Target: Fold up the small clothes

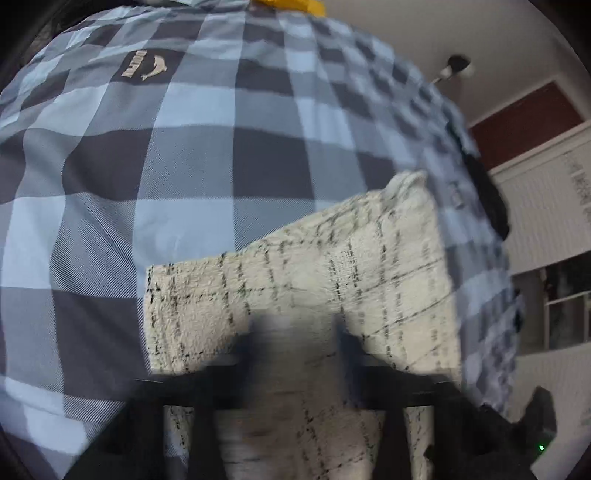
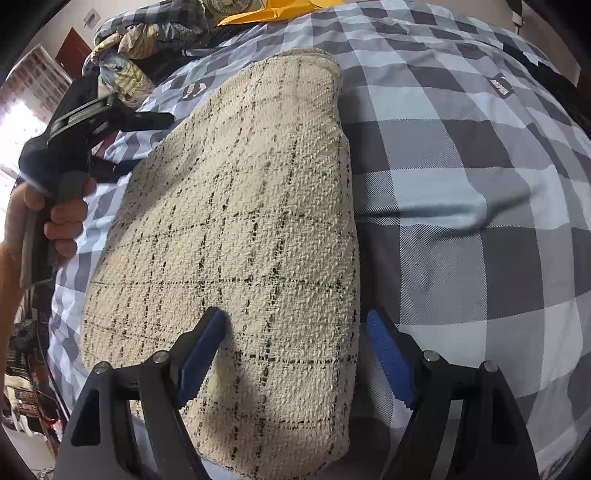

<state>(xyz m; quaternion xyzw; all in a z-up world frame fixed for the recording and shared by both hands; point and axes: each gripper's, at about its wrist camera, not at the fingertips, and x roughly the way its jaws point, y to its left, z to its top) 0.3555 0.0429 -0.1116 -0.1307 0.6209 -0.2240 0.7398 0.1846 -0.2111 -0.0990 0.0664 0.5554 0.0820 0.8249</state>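
A cream tweed garment [image 2: 236, 229] with thin black check lines lies folded lengthwise on the checked bedcover [image 2: 461, 177]. My right gripper [image 2: 295, 332] stands open over the garment's near right edge, one blue pad above the cloth and the other above the bedcover, nothing pinched. My left gripper [image 2: 168, 119], held by a hand [image 2: 59, 221], reaches the garment's far left edge with its fingers close together. The left wrist view is blurred: the cream garment [image 1: 332, 266] runs between the dark fingers of the left gripper [image 1: 301, 332], which looks shut on its edge.
A heap of mixed clothes [image 2: 125, 55] lies at the bed's far left, with a yellow item [image 2: 280, 9] behind it. The bedcover [image 1: 166, 155] stretches away on all sides. A white wall and a dark red door [image 1: 524, 122] stand beyond the bed's edge.
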